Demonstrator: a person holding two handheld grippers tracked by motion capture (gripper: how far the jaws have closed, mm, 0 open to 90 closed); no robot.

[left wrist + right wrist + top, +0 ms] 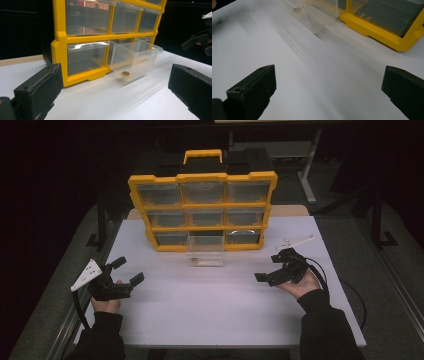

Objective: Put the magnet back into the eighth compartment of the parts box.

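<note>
Your white table is evenly lit against near-black surroundings. Glare streaks the clear drawer fronts, and your right gripper view looks softly motion-blurred.

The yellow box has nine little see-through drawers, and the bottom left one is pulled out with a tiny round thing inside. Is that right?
Almost. The pulled-out drawer is the bottom middle one, not the bottom left, as the high view shows. The rest holds: the yellow box has nine clear drawers, and a small round thing lies inside the open one.
</note>
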